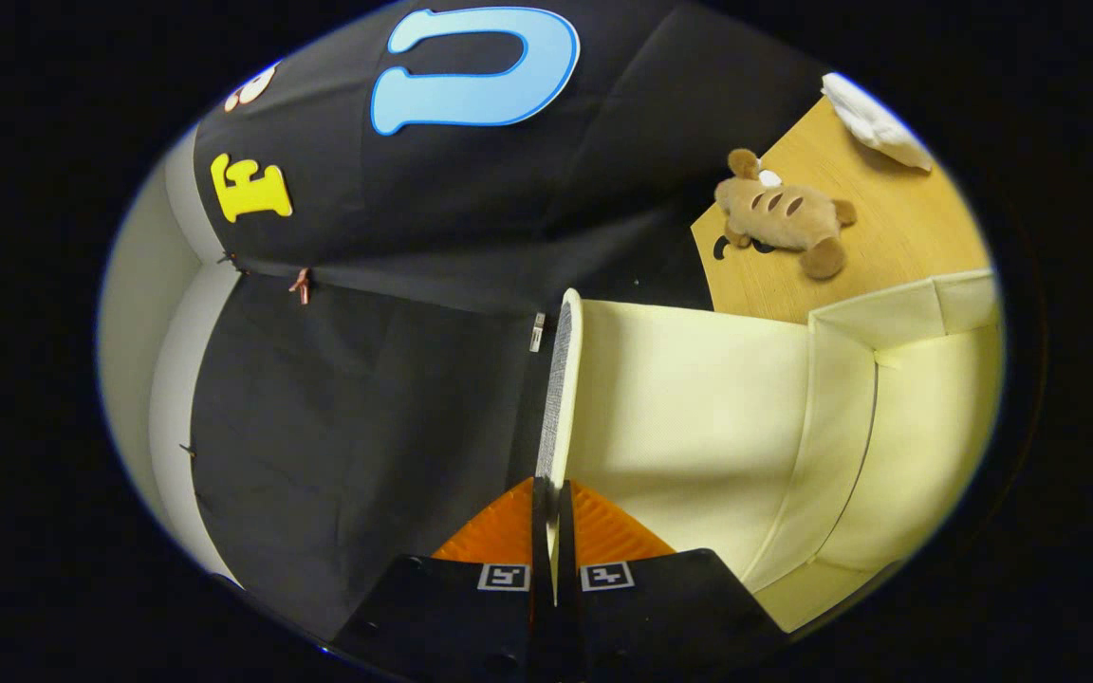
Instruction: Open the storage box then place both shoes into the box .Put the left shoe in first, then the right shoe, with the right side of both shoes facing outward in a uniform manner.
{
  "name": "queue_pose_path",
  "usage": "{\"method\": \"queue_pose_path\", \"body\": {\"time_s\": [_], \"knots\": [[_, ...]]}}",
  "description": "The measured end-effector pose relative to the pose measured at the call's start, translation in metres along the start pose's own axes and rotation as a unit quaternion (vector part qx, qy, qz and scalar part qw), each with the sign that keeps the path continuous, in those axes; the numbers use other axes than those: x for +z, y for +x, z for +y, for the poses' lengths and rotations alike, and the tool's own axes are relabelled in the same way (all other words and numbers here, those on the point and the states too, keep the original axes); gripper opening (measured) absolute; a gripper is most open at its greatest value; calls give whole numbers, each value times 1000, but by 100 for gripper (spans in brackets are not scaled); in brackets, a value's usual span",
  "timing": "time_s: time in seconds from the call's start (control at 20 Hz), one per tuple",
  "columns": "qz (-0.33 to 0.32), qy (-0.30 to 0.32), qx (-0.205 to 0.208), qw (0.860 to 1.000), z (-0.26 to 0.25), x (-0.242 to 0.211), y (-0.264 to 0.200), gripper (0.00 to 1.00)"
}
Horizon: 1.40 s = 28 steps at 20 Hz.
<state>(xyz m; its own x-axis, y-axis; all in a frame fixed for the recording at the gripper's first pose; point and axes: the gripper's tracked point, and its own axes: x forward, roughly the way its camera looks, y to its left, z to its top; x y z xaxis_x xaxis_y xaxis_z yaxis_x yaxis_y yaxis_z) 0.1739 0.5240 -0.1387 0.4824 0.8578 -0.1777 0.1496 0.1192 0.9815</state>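
Gripper fingers pressed close together, pinching the thin edge of the storage box lid between their ribbed pads; both pads bear on the panel, one on each face. The lid runs straight ahead from the fingertips as a flat, stiff flap seen nearly edge-on: pale cream, smooth and matte on one face, with a grey woven-looking texture on the other face and a rounded far corner. Beside the lid, on its cream side, the storage box opens out, same pale cream material, with folded panel walls meeting at a dark seam line and a stepped rim at the far side. Beyond the box, a wooden table with fine straight grain. On it lies a brown plush toy, soft and stubby-limbed, with dark stripes across its back. Farther out on the table, a crumpled white cloth. On the lid's grey side, black booth cloth hangs in loose folds.
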Motion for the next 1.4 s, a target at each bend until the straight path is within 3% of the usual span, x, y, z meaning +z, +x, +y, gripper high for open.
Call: {"method": "queue_pose_path", "body": {"time_s": [0.45, 0.65, 0.75, 0.8, 1.05, 1.2, 1.4], "knots": [[22, -71, -83, 994, -15, -22, 65, 5], [27, -94, -100, 990, -22, -25, 80, 10], [23, -99, -106, 989, -25, -19, 80, 18], [23, -100, -111, 988, -27, -18, 78, 31], [17, -126, -106, 986, -24, -8, 61, 42], [10, -155, -87, 984, -9, -5, 39, 58], [-46, -242, -56, 968, 25, 9, -18, 64]]}}
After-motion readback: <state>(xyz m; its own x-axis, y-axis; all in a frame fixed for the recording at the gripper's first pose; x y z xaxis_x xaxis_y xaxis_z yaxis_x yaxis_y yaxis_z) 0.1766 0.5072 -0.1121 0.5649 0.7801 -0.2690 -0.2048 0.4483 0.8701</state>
